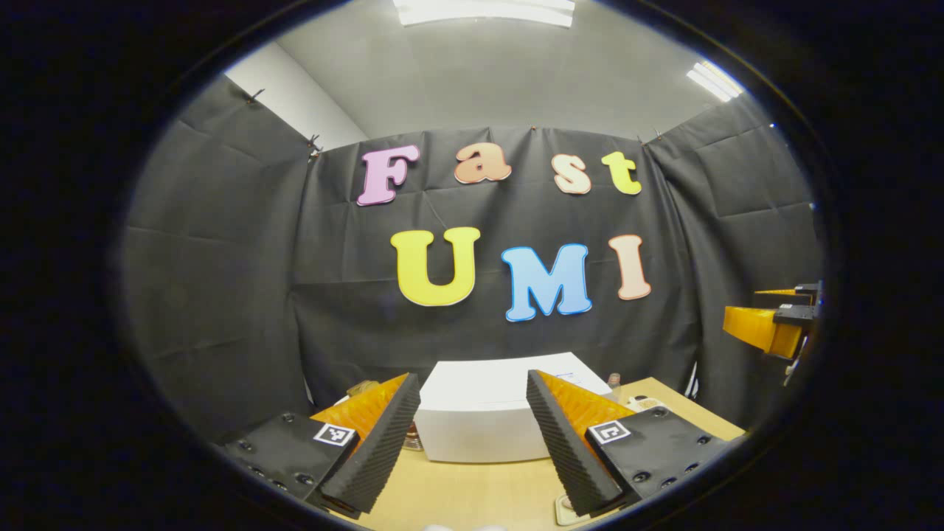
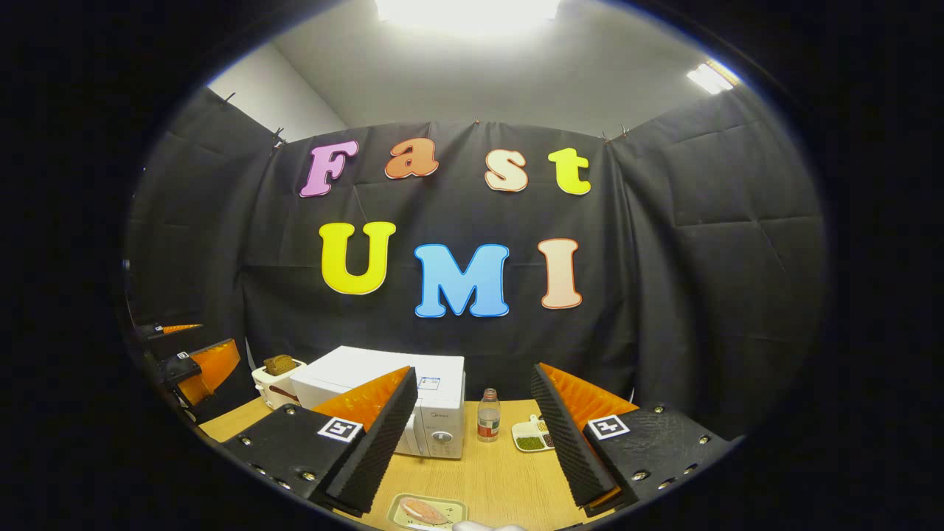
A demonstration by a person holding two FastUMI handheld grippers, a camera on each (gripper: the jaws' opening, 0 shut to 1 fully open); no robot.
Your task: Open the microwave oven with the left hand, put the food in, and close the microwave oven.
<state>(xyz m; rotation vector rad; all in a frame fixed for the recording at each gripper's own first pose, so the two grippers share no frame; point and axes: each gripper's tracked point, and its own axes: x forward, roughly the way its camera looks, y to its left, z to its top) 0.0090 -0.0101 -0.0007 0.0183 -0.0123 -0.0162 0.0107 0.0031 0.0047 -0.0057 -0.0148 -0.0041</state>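
Note:
A white microwave oven (image 1: pixel 483 413) stands on the wooden table (image 1: pixel 479 494), its door closed in the right gripper view (image 2: pixel 431 413). My left gripper (image 1: pixel 472 435) hangs open in the air in front of it, nothing between its fingers. My right gripper (image 2: pixel 472 442) is open too, held above the table's near side. A small tray with a pinkish piece of food (image 2: pixel 426 511) lies on the table (image 2: pixel 501 479) just below the right gripper. The other gripper (image 1: pixel 771 324) shows at the far right of the left gripper view, and at the far left (image 2: pixel 195 365) of the right gripper view.
A white toaster with a slice of brown bread (image 2: pixel 276 376) stands left of the microwave. A small clear bottle (image 2: pixel 488 417) and a divided dish with green and brown bits (image 2: pixel 532 436) sit to its right. Black cloth walls close in the booth.

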